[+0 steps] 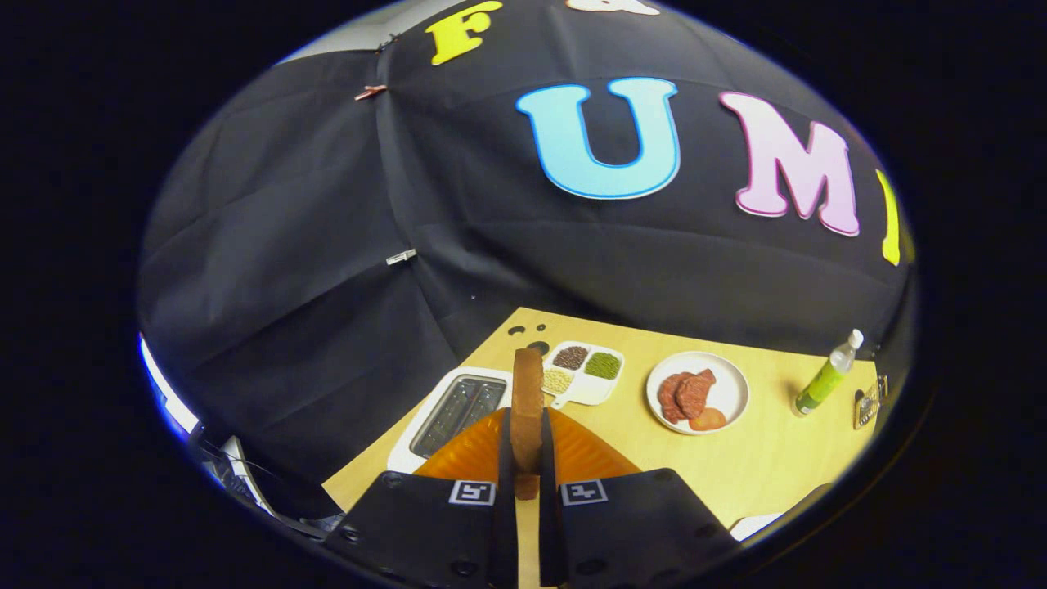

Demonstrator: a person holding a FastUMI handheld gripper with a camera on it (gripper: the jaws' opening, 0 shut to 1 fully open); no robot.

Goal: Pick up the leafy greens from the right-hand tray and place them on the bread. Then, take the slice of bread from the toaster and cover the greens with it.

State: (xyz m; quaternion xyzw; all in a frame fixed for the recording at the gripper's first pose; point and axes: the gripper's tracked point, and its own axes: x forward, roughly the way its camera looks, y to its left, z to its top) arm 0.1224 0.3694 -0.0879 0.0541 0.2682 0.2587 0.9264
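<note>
My gripper [526, 446] is shut on a slice of brown toast [527, 405], held edge-on and upright between the two fingers, high above the table. Just left of the fingers stands the white toaster [409, 446], its dark slots facing up. An orange plate [589, 454] lies right under the fingers and is partly hidden by them. What lies on that plate I cannot tell.
Beyond the fingers a white divided tray [609, 384] holds brown, green and pale grains. To its right a white plate [732, 384] carries slices of meat and an orange piece. A green bottle [826, 378] with a white cap stands at the far right of the wooden table [777, 466].
</note>
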